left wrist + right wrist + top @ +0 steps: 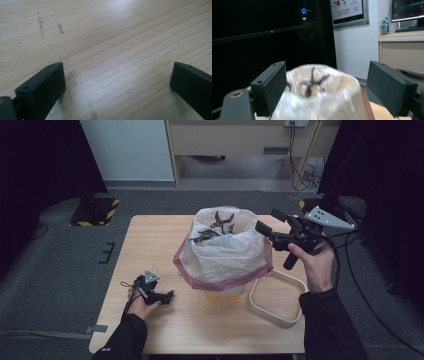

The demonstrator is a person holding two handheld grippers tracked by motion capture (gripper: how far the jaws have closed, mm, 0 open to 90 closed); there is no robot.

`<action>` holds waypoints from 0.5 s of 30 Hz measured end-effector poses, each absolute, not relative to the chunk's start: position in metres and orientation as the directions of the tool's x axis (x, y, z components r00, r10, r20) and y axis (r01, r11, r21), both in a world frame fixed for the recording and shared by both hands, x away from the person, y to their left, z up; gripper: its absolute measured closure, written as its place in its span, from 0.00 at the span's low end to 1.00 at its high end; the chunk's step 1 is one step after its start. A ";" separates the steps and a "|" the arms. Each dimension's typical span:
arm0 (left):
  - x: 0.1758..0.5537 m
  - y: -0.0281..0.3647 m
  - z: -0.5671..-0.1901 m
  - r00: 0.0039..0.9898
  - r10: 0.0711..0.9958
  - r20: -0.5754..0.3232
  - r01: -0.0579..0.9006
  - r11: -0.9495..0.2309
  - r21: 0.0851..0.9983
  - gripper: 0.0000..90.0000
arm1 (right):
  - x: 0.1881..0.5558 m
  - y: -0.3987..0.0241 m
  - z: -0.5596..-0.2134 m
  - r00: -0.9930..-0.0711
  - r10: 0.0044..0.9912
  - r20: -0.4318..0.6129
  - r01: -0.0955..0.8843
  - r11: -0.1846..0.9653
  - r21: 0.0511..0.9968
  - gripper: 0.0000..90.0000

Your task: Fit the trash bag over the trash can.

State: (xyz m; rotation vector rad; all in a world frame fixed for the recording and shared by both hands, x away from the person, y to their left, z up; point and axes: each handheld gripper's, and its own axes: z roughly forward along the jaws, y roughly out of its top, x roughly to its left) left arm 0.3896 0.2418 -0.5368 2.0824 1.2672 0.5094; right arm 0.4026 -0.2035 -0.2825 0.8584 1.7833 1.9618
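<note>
Your table (150,245) is pale wood, and a bin (222,292) stands near its middle, lined with a clear bag (222,252) whose rim is folded out over the top. The bag's fold shows a reddish edge. Dark printed marks sit on the plastic near the mouth.

Just beside the bin, on your right, a white ring (277,297) with rounded corners lies flat on the wood.

Your right gripper (265,231) is raised at the bag's right rim, level with its mouth. Its jaws stand wide apart, and in the right gripper view the bag (322,100) sits between and beyond them, blurred, with neither pad pressing on it.

Your left gripper (167,296) rests low on the table at the near left, well apart from the bin. Its jaws are spread wide too, with bare wood (112,50) between them.
</note>
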 end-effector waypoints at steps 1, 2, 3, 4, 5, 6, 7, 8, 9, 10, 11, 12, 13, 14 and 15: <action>0.390 0.242 -0.537 0.460 0.888 -0.001 0.640 -0.331 0.694 0.00 | 0.405 -0.200 -0.278 -0.755 0.626 0.195 0.135 -0.143 0.981 0.18; 0.390 0.242 -0.537 0.460 0.888 -0.001 0.640 -0.331 0.694 0.00 | 0.406 -0.197 -0.275 -0.756 0.626 0.192 0.132 -0.142 0.981 0.18; 0.390 0.242 -0.537 0.460 0.888 -0.002 0.640 -0.330 0.694 0.00 | 0.408 -0.194 -0.271 -0.755 0.628 0.189 0.131 -0.139 0.982 0.19; 0.390 0.242 -0.537 0.460 0.888 -0.002 0.640 -0.330 0.694 0.00 | 0.409 -0.192 -0.269 -0.754 0.629 0.188 0.129 -0.139 0.982 0.19; 0.390 0.242 -0.537 0.460 0.888 -0.001 0.640 -0.331 0.694 0.00 | 0.411 -0.188 -0.266 -0.755 0.627 0.192 0.129 -0.144 0.981 0.19; 0.390 0.242 -0.537 0.460 0.888 -0.001 0.640 -0.331 0.694 0.00 | 0.412 -0.186 -0.264 -0.755 0.627 0.193 0.130 -0.146 0.981 0.20; 0.390 0.242 -0.537 0.460 0.888 -0.001 0.640 -0.331 0.694 0.00 | 0.414 -0.184 -0.261 -0.755 0.627 0.192 0.128 -0.147 0.981 0.20; 0.390 0.242 -0.537 0.460 0.888 -0.001 0.640 -0.331 0.694 0.00 | 0.415 -0.181 -0.258 -0.757 0.626 0.188 0.125 -0.144 0.982 0.22; 0.390 0.242 -0.537 0.460 0.888 -0.001 0.640 -0.330 0.694 0.00 | 0.416 -0.178 -0.255 -0.758 0.624 0.187 0.122 -0.146 0.982 0.22; 0.390 0.242 -0.537 0.461 0.888 -0.001 0.640 -0.331 0.693 0.00 | 0.417 -0.176 -0.252 -0.760 0.624 0.183 0.119 -0.142 0.983 0.23; 0.390 0.242 -0.537 0.460 0.888 -0.001 0.640 -0.331 0.693 0.00 | 0.418 -0.174 -0.250 -0.760 0.624 0.180 0.119 -0.139 0.983 0.23; 0.390 0.242 -0.537 0.460 0.888 -0.001 0.640 -0.330 0.694 0.00 | 0.420 -0.171 -0.248 -0.761 0.623 0.181 0.119 -0.141 0.983 0.24; 0.390 0.242 -0.537 0.460 0.888 -0.001 0.640 -0.331 0.694 0.00 | 0.421 -0.167 -0.245 -0.762 0.623 0.176 0.117 -0.134 0.984 0.24; 0.390 0.242 -0.537 0.460 0.888 -0.001 0.640 -0.331 0.694 0.00 | 0.423 -0.164 -0.242 -0.761 0.626 0.170 0.116 -0.127 0.985 0.25; 0.390 0.242 -0.537 0.460 0.888 -0.001 0.640 -0.331 0.694 0.00 | 0.424 -0.160 -0.240 -0.763 0.624 0.171 0.113 -0.131 0.985 0.26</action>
